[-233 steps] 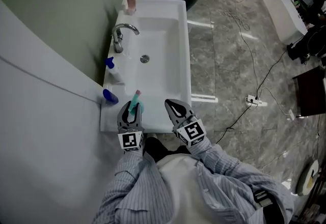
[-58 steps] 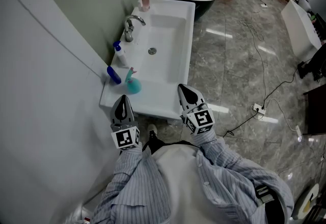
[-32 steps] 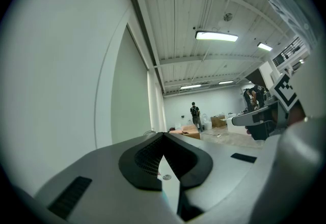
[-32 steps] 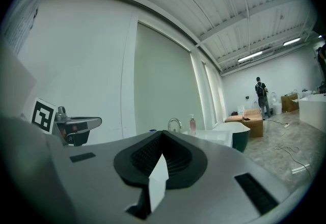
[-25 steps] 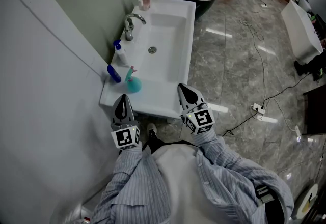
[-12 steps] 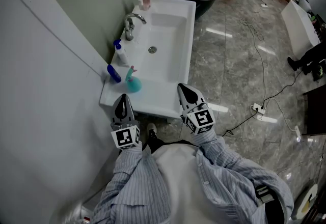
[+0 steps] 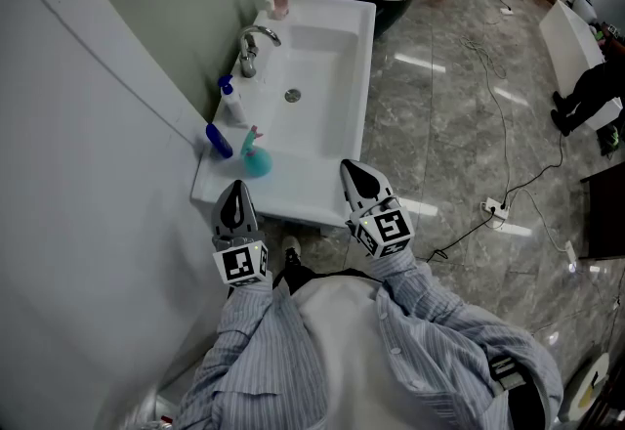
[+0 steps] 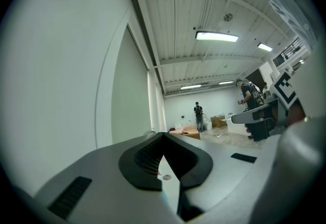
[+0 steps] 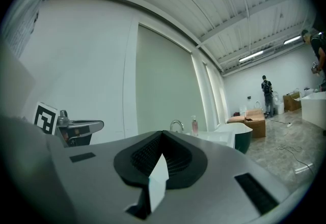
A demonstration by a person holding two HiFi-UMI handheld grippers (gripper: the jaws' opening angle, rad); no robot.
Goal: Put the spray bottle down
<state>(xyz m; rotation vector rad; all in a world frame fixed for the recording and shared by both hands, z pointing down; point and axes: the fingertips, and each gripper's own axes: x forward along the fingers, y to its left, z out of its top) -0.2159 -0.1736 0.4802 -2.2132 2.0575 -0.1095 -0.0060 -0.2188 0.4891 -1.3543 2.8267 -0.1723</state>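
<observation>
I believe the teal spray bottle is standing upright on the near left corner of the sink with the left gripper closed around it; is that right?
Not quite. The teal spray bottle does stand upright on the near left corner of the sink, but it stands free. The left gripper is shut on nothing and held back from the sink's edge, as the head view shows.

Head view steeply down on sink (image 7: 332, 57); 2 gripper views level.
</observation>
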